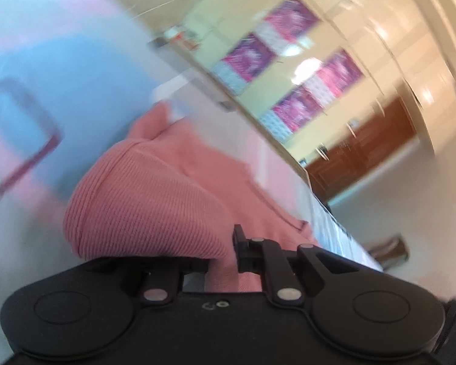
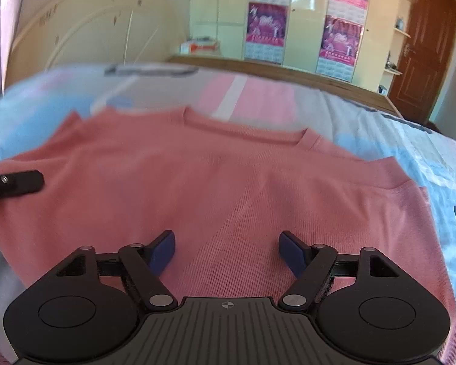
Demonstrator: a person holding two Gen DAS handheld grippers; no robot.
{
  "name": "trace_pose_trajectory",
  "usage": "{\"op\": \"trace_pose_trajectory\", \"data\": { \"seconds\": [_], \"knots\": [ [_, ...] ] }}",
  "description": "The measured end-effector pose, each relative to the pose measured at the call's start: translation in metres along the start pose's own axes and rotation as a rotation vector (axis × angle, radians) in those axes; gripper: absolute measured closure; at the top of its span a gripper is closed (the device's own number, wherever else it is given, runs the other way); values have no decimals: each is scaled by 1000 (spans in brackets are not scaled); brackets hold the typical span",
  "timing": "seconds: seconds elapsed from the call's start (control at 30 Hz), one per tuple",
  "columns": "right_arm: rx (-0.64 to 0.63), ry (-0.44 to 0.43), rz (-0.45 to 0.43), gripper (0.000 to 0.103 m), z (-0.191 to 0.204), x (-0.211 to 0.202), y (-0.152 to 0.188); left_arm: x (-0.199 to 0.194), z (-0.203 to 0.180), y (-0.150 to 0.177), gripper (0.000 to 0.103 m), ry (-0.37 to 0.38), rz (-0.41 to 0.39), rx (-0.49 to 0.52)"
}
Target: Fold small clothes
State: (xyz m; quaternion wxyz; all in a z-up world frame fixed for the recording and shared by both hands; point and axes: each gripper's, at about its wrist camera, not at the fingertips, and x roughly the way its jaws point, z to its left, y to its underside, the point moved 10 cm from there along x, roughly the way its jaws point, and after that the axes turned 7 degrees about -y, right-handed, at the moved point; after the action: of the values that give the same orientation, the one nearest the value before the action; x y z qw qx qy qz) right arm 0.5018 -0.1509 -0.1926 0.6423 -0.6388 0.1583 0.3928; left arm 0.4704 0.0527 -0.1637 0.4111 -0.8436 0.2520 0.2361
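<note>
Right wrist view: your right gripper (image 2: 226,251) gapes empty over shirt (image 2: 197,176) hem; left gripper (image 1: 223,261) pinches its side fold.

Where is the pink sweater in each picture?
Left wrist view: the pink sweater fills the lower middle, bunched up right at the left gripper, whose jaws are shut on a fold of it.
Right wrist view: it lies spread flat on the bed across the middle, beyond the open right gripper.
Shared landmark: the pink posters on the cream wardrobe doors.
</note>
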Motion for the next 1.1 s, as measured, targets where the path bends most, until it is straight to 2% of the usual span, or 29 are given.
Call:
{"op": "trace_pose_trajectory", "data": {
  "seconds": [0.1,0.23,0.3,0.43,0.57,0.7,0.83,0.97,1.1],
  "knots": [
    [31,-5,-42,28,-11,-18,-7,-5,-46,-7,91,28,-22,175],
    [107,10,-70,28,-44,-42,-6,1,-108,7,91,88,-3,358],
    [146,40,-82,28,-67,-56,-2,11,-135,23,91,121,22,430],
    [216,101,-91,28,-113,-83,10,36,-187,78,91,178,116,613],
    [263,161,-90,28,-150,-108,27,60,-205,139,88,160,210,809],
    [296,192,-110,28,-172,-129,35,52,-205,169,79,125,172,958],
    [295,160,-131,28,-171,-139,30,41,-201,181,74,138,204,979],
    [310,85,-155,28,-160,-137,18,32,-191,191,74,140,239,993],
    [314,43,-172,28,-151,-138,4,13,-179,170,74,145,238,857]
  ]
}}
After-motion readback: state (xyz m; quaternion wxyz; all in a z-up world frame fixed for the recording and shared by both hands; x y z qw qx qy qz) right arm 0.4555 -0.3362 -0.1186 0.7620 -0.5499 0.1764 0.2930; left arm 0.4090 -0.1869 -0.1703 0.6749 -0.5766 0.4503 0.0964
